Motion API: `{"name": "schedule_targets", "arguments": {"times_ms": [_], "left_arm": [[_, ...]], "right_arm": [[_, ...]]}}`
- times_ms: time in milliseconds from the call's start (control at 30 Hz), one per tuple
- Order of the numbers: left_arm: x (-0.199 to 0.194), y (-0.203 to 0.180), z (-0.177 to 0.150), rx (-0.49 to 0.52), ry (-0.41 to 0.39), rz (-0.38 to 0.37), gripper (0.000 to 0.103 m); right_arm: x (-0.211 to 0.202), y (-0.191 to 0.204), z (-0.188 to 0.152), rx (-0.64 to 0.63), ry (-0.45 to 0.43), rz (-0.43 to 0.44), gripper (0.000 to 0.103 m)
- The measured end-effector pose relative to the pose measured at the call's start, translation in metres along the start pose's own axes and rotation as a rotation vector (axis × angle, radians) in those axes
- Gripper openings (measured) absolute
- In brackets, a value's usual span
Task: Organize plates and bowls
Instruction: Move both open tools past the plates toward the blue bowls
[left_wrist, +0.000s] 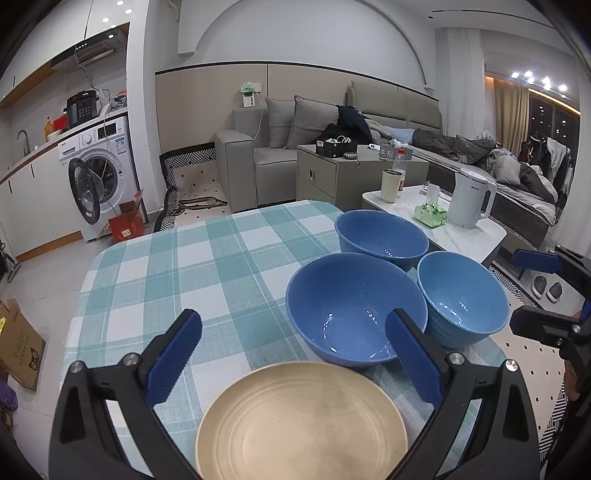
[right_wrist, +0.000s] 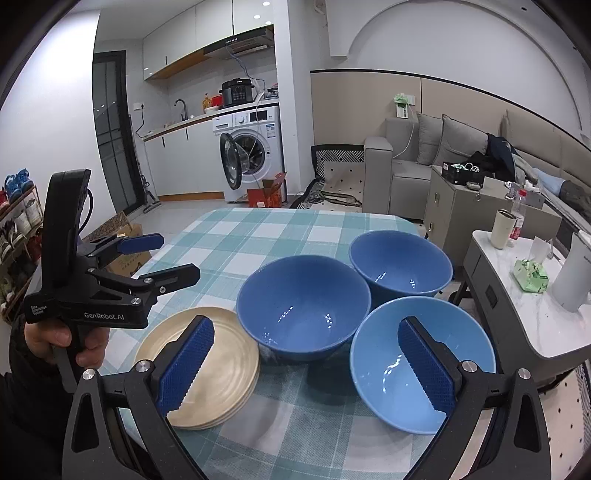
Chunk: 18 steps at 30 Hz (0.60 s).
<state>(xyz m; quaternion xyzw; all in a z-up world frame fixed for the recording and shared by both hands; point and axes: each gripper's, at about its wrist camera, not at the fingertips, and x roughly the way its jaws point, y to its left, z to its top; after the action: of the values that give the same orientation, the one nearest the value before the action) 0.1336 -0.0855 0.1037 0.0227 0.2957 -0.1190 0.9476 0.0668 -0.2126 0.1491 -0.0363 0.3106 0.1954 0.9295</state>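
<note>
Blue bowls, three of them, stand grouped on the table (right_wrist: 258, 236), which wears a teal-and-white checked cloth. The big bowl (right_wrist: 303, 306) sits in the middle of the group. The far bowl (right_wrist: 400, 264) is behind it toward the table's right edge, and their rims look to be touching or nearly so. The near bowl (right_wrist: 421, 363), lighter blue with a ribbed outside, stands at the right edge just beside the big one. All three are upright and hold nothing.

Left of the big bowl lies a stack of cream plates (right_wrist: 218, 362), flat on the cloth near the front edge, its rim close against the bowl's base.

The left gripper (left_wrist: 291, 358) hangs above the plates with its jaws spread wide, grasping nothing; in the right wrist view it shows from the side, held by a hand (right_wrist: 66, 339) beyond the table's left edge. The right gripper (right_wrist: 306, 369) is likewise wide apart and bare; its right finger lies over the near bowl, its left finger over the plates, though whether either touches cannot be told.

Beyond the right edge stands a side table (right_wrist: 517, 325) bearing a white kettle (right_wrist: 572, 273), a cup (right_wrist: 502, 229) and a green packet (right_wrist: 530, 271).
</note>
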Motion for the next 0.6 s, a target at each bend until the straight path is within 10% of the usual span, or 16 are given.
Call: {"name": "schedule_targets", "arguments": {"times_ms": [600], "left_arm": [[0.019, -0.022, 0.040, 0.057, -0.012, -0.006, 0.101]], "right_arm": [[-0.005, -0.031, 0.034, 0.015, -0.043, -0.023, 0.102]]}}
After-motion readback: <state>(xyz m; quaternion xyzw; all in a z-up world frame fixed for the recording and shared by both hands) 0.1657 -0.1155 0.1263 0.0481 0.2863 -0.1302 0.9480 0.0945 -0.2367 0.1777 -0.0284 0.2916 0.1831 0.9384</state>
